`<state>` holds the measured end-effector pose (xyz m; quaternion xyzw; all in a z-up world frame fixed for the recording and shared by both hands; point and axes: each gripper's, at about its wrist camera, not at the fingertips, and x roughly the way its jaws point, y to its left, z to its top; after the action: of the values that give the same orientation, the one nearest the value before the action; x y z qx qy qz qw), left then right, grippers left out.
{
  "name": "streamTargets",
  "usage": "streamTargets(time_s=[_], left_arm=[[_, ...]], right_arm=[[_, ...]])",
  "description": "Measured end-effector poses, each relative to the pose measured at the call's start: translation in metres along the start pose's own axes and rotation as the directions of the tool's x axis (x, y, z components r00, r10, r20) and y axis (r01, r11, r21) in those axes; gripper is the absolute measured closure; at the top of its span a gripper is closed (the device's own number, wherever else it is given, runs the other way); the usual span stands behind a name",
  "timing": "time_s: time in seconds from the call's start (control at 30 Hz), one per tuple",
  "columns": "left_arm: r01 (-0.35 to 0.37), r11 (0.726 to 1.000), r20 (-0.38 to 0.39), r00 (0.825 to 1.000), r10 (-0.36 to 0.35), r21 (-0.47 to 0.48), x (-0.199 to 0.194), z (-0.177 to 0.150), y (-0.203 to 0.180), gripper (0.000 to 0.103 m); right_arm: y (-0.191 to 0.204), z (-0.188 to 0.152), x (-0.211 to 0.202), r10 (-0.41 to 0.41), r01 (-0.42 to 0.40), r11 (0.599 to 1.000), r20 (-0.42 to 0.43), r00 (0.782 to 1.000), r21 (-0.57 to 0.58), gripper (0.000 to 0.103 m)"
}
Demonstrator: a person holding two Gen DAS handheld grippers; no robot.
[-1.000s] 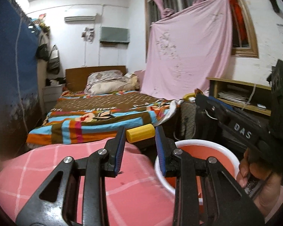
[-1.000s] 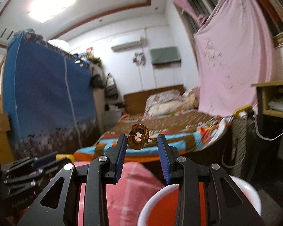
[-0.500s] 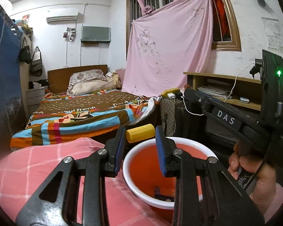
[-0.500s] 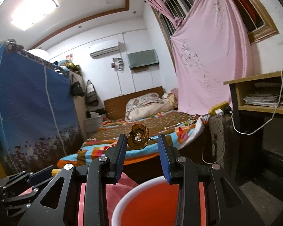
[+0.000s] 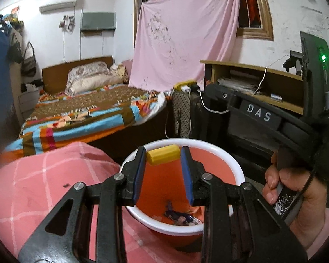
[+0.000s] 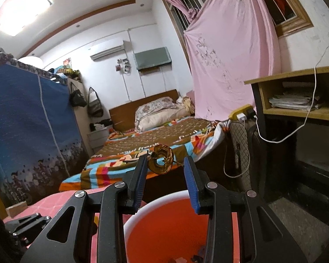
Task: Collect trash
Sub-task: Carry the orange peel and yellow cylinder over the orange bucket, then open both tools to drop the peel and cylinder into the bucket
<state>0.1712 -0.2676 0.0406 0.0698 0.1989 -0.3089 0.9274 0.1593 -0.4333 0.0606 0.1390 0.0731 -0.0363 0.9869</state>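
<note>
My left gripper point(image 5: 163, 159) is shut on a yellow cylinder-shaped piece point(image 5: 163, 157) and holds it over the red basin with a white rim point(image 5: 234, 166). Dark scraps point(image 5: 178, 215) lie in the basin's bottom. My right gripper point(image 6: 165, 164) is shut on a brown curled peel ring point(image 6: 161, 159) and holds it above the same basin point(image 6: 164, 223). The right gripper's body point(image 5: 263, 118), labelled DAS, and the hand holding it show at the right of the left wrist view.
The basin stands on a pink checked cloth point(image 5: 33, 186). Behind are a bed with a striped blanket point(image 5: 87, 118), a wooden desk point(image 6: 296, 92) with a white cable, a dark suitcase point(image 5: 184, 114) and a blue wardrobe point(image 6: 28, 127).
Both grippers have moved right and over the basin, each still holding its piece. The left view has tilted down, so more of the basin's inside shows.
</note>
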Motion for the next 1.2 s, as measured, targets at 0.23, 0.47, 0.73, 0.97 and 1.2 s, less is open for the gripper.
streamTargets(time_s=[0.23,0.47,0.73,0.97,1.2], left_arm=[[0.018,1.000,-0.059,0.998,-0.019,-0.012,0.008,-0.003,-0.003,0.079],[0.018,0.999,-0.069,0.997,-0.021,-0.042,0.006,-0.001,0.001,0.071],[-0.021,0.998,-0.056,0.998,0.018,-0.064,-0.005,0.002,0.015,0.065],[-0.080,0.992,-0.048,0.996,0.075,-0.101,-0.022,0.001,0.035,0.055],[-0.176,0.974,-0.015,0.984,0.176,-0.144,-0.054,-0.005,0.063,0.035]], right_arm=[[-0.006,-0.002,0.004,-0.023,0.024,0.999,-0.048,0.999,0.023,0.070],[-0.006,-0.005,0.007,-0.037,0.040,0.999,-0.079,0.996,0.031,0.064],[-0.002,-0.004,0.006,-0.040,0.043,0.999,-0.079,0.996,0.031,0.057],[0.006,-0.003,0.006,-0.033,0.034,0.999,-0.071,0.997,0.017,0.053],[0.025,-0.005,-0.007,-0.024,0.023,0.999,-0.038,0.999,-0.037,0.027]])
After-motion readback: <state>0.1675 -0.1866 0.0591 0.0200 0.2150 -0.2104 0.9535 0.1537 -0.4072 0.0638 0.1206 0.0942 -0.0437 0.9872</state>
